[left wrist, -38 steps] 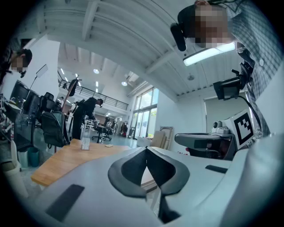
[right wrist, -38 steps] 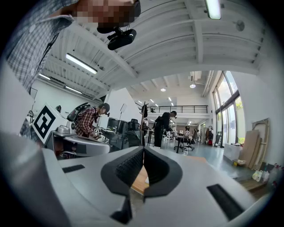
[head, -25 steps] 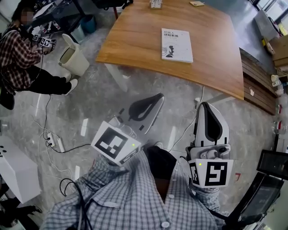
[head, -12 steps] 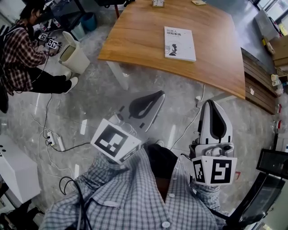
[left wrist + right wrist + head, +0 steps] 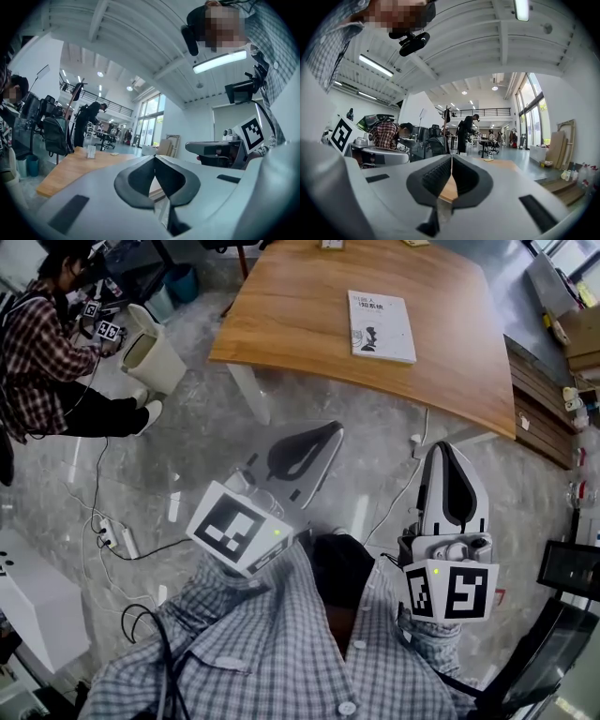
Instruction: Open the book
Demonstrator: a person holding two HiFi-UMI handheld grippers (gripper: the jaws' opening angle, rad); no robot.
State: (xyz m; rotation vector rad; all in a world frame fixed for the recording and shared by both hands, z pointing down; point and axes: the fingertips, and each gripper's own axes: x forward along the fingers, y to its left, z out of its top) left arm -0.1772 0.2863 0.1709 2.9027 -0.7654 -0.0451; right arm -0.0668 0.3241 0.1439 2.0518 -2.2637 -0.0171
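A closed white book (image 5: 382,326) lies flat on the wooden table (image 5: 300,315) in the head view, near its front right part. My left gripper (image 5: 333,430) is held over the floor short of the table's front edge, jaws shut with nothing between them. My right gripper (image 5: 448,449) is beside it, further right, also shut and empty. In the left gripper view my left gripper (image 5: 155,157) points level toward the wooden table (image 5: 65,171); the right gripper view shows my right gripper (image 5: 451,158) shut, with the table (image 5: 506,165) beyond. The book shows in neither gripper view.
A seated person in a plaid shirt (image 5: 42,343) is at the far left beside a tilted white bin (image 5: 155,357). Cables and a power strip (image 5: 114,537) lie on the grey floor. Stacked boards (image 5: 544,418) line the right side. A small card holder (image 5: 326,246) stands at the table's far edge.
Both grippers and the view have drifted a little toward the table; the book now sits slightly further right in the head view. Both jaws stay shut.
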